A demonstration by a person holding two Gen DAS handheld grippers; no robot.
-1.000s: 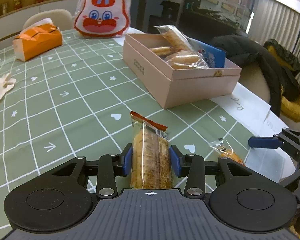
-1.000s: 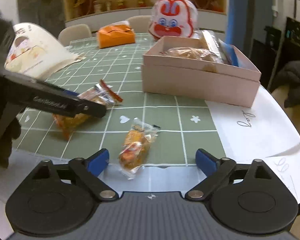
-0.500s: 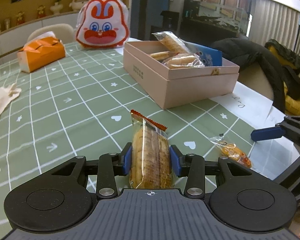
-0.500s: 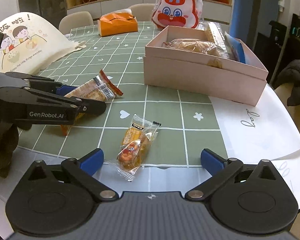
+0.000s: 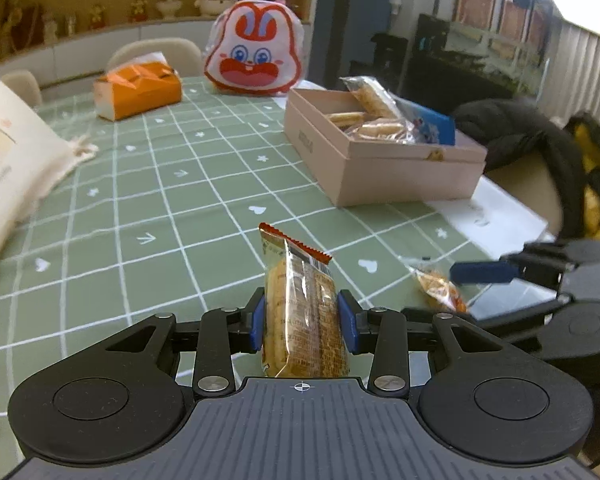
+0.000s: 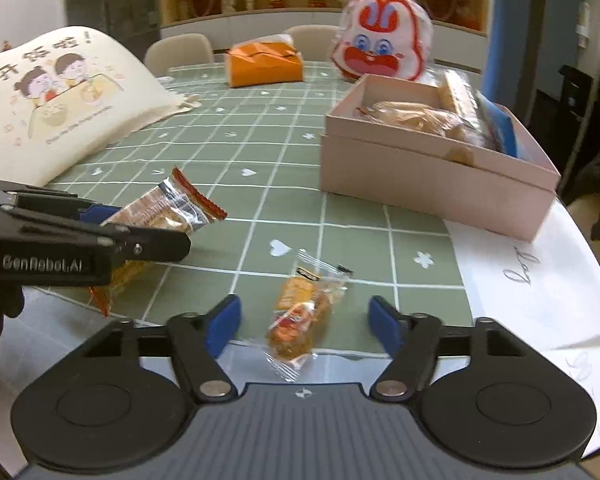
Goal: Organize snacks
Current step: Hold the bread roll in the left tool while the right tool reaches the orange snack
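Note:
My left gripper [image 5: 302, 316] is shut on a long biscuit pack [image 5: 300, 312] with a red crimped end, held above the green checked tablecloth; it also shows in the right wrist view [image 6: 160, 216]. My right gripper [image 6: 304, 318] is open, its blue pads on either side of a small orange snack packet [image 6: 300, 312] lying at the table's near edge, also in the left wrist view [image 5: 436, 286]. A pink open box [image 5: 380, 160] holding several wrapped snacks stands at the right, also in the right wrist view [image 6: 432, 160].
A red-and-white rabbit bag [image 5: 254, 54] and an orange tissue box [image 5: 138, 90] stand at the far end. A cream printed cloth bag [image 6: 60, 100] lies at the left. White papers [image 6: 532, 280] lie by the box. A chair with dark clothing [image 5: 532, 140] is at the right.
My left gripper has lifted and swung left with the biscuit pack. My right gripper has moved forward so its open pads now flank the small orange packet.

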